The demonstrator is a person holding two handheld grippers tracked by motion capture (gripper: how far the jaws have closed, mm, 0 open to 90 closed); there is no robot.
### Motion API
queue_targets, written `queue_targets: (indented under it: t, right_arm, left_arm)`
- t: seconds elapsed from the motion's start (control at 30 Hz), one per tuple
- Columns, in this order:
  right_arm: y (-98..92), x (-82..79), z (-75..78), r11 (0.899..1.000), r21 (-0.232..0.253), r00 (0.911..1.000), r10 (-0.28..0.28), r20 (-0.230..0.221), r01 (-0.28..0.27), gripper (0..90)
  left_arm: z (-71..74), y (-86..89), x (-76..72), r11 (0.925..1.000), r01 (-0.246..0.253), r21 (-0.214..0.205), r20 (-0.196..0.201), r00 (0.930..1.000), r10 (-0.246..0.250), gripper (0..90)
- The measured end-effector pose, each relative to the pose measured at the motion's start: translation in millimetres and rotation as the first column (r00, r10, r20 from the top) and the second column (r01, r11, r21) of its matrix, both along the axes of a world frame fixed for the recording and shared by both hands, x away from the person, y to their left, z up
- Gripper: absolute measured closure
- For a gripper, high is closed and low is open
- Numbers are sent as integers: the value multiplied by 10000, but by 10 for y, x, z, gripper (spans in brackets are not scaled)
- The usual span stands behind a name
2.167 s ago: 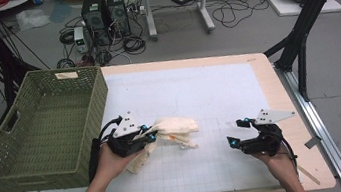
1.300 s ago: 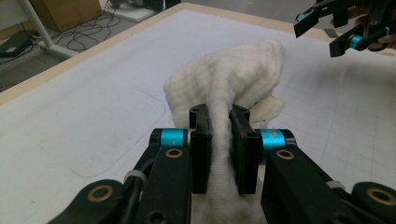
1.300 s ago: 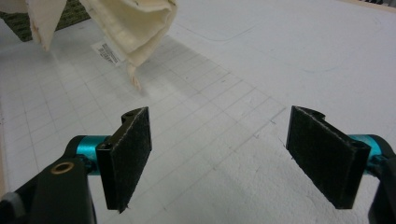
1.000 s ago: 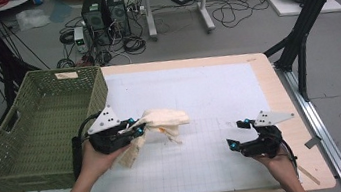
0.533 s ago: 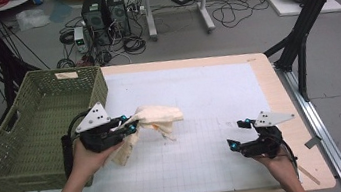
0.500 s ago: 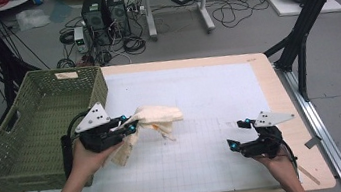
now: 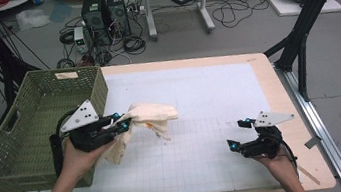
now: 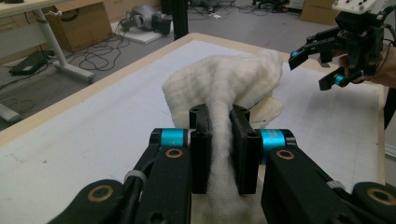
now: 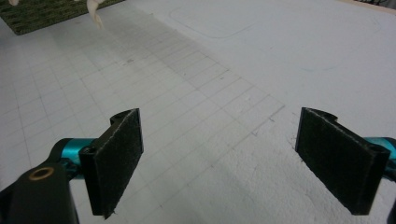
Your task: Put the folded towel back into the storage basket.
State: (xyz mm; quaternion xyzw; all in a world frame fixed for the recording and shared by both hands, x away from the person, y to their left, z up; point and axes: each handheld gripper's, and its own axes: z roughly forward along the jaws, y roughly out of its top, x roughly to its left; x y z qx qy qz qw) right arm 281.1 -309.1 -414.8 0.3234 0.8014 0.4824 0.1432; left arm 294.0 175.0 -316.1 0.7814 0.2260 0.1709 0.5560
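A cream knitted cloth (image 7: 153,113) hangs off the white mat, pinched at one end by my left gripper (image 7: 121,124), which is shut on it just right of the green basket (image 7: 32,95). In the left gripper view the cloth (image 8: 224,81) bunches up beyond the closed pads (image 8: 200,140) of the left gripper (image 8: 219,112). My right gripper (image 7: 238,133) rests low near the table's front right. Its jaws have just been opening and stand wide over the bare gridded mat (image 9: 196,93) with nothing between them (image 9: 219,135).
The woven green basket sits at the table's left edge, its near wall (image 7: 92,94) beside my left hand. A white gridded mat (image 7: 199,97) covers most of the wooden table. Black frame legs (image 7: 301,37) stand off the right side, and computers and cables lie on the floor behind.
My left gripper has carried the cloth leftward and up, toward the basket. The cloth has come off the mat. The right hand has stayed where it was.
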Motion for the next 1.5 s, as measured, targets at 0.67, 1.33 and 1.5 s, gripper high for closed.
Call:
queue_targets:
  t: [0.67, 1.33, 1.5]
  right_arm:
    - [13, 13, -9, 9999, -114, 10000, 27, -15, -27, 135]
    - [25, 33, -23, 9997, -209, 9999, 119, -39, -120, 136]
    - [34, 38, -29, 9994, -292, 9999, 164, -53, -165, 136]
  left_arm:
    - [333, 507, -52, 9953, -765, -589, 531, 9954, 796, 796]
    - [413, 1078, -120, 9657, -2367, -1068, 694, 9671, 2447, 796]
    - [363, 1218, -128, 9507, -2882, -1146, 596, 9533, 2962, 796]
